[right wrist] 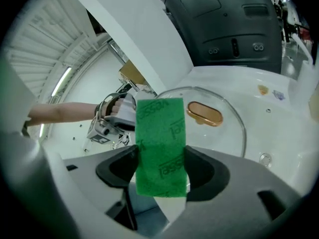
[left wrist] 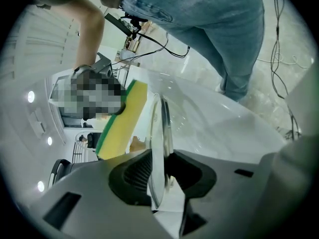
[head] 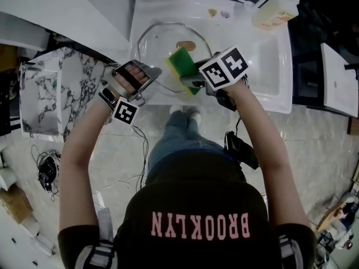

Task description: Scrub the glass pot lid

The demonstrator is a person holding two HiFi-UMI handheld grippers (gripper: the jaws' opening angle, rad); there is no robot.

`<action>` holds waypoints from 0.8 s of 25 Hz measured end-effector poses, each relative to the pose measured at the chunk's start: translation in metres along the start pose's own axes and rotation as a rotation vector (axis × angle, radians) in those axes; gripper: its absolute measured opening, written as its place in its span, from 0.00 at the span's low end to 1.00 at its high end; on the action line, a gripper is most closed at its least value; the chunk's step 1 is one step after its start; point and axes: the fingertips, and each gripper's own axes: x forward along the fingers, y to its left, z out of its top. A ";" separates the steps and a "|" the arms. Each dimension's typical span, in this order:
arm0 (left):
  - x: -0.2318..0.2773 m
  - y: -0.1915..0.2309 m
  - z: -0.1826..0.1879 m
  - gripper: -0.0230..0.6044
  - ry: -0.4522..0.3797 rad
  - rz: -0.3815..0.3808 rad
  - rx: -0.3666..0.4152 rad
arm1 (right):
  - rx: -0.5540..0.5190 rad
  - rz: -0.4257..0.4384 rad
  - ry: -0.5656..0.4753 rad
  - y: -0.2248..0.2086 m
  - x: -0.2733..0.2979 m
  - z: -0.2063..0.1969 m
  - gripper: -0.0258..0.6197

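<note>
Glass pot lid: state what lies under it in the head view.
Through the glass pot lid the white sink shows. The green sponge in the right claw covers its near edge, so whatever lies beneath there is hidden.

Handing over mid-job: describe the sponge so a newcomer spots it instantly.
Find the white sink at the top of the head view. Over it the left hand-held gripper holds a glass pot lid by its rim. The sponge, clamped in the right hand-held gripper, is the only green-and-yellow thing there.

Sponge point(head: 180, 62) over glass lid point(head: 160, 41), white sink point(head: 269, 60)
</note>
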 end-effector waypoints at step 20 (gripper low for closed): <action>-0.002 0.007 -0.002 0.20 -0.023 0.019 0.053 | 0.096 -0.004 0.212 0.003 0.032 0.002 0.47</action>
